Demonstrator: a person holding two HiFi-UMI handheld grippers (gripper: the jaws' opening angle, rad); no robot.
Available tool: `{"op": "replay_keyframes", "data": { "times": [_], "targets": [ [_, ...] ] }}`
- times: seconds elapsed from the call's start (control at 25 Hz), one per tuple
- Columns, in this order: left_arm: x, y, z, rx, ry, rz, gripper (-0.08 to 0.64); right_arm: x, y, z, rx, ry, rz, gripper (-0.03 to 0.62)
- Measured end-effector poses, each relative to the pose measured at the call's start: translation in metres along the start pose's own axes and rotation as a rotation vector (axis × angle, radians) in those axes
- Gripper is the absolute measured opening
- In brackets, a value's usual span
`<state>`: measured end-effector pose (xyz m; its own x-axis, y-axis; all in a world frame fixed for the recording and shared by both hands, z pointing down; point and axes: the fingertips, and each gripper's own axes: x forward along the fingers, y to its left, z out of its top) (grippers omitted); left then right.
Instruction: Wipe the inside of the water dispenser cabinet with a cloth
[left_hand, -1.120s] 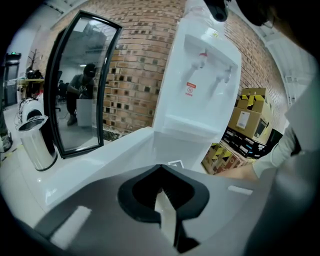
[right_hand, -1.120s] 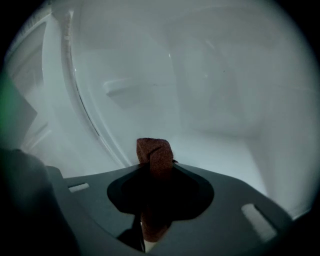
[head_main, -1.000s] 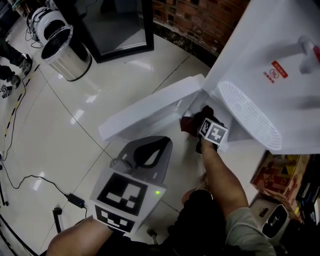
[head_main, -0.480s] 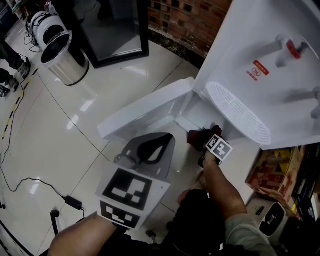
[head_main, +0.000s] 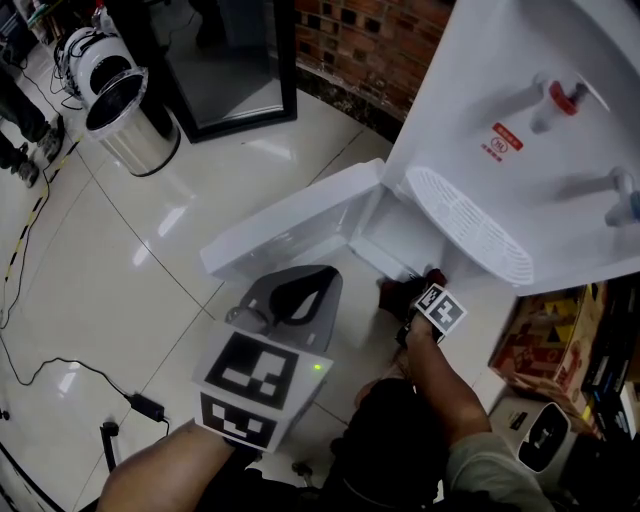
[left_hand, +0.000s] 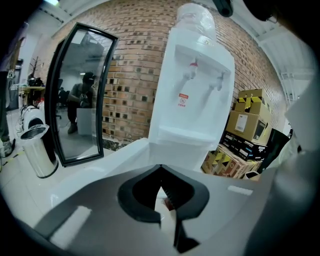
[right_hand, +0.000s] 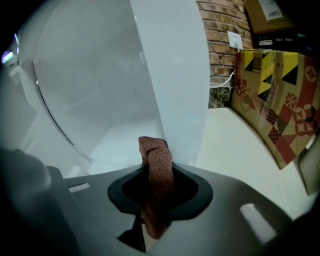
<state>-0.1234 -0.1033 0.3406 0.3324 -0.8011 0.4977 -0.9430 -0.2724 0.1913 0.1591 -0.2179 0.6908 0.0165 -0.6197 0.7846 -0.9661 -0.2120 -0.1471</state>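
Glossy pale floor tiles (head_main: 120, 250) fill the head view, where the tall white water dispenser (head_main: 520, 110) stands with its flat white cabinet door (head_main: 290, 225) swung wide. The right forearm stretches forward, and the right gripper (head_main: 412, 297) tips down at the cabinet mouth, carrying the reddish-brown woven cloth (head_main: 393, 292). Nearer the body, the left gripper (head_main: 300, 290) points towards the door. Left gripper view: jaws pressed together, empty. Right gripper view: jaws pinching the cloth, which stands upright before the cabinet's white inner wall (right_hand: 100, 75).
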Motion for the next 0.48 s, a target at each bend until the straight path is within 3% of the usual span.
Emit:
{"op": "replay_keyframes", "data": {
  "times": [0.12,0.36,0.48],
  "targets": [
    [-0.002,0.004,0.002,-0.005,-0.006,0.002,0.0,-0.008,0.02,0.011,-0.061,-0.046,0.069,0.104],
    [-0.005,0.01,-0.001,0.0,-0.005,0.006,0.0,-0.048,0.134,0.038,-0.317,-0.223,0.401,0.107],
    [-0.009,0.022,-0.011,-0.006,0.012,0.026,0.0,-0.058,0.185,0.027,-0.456,-0.232,0.514,0.107]
  ]
}}
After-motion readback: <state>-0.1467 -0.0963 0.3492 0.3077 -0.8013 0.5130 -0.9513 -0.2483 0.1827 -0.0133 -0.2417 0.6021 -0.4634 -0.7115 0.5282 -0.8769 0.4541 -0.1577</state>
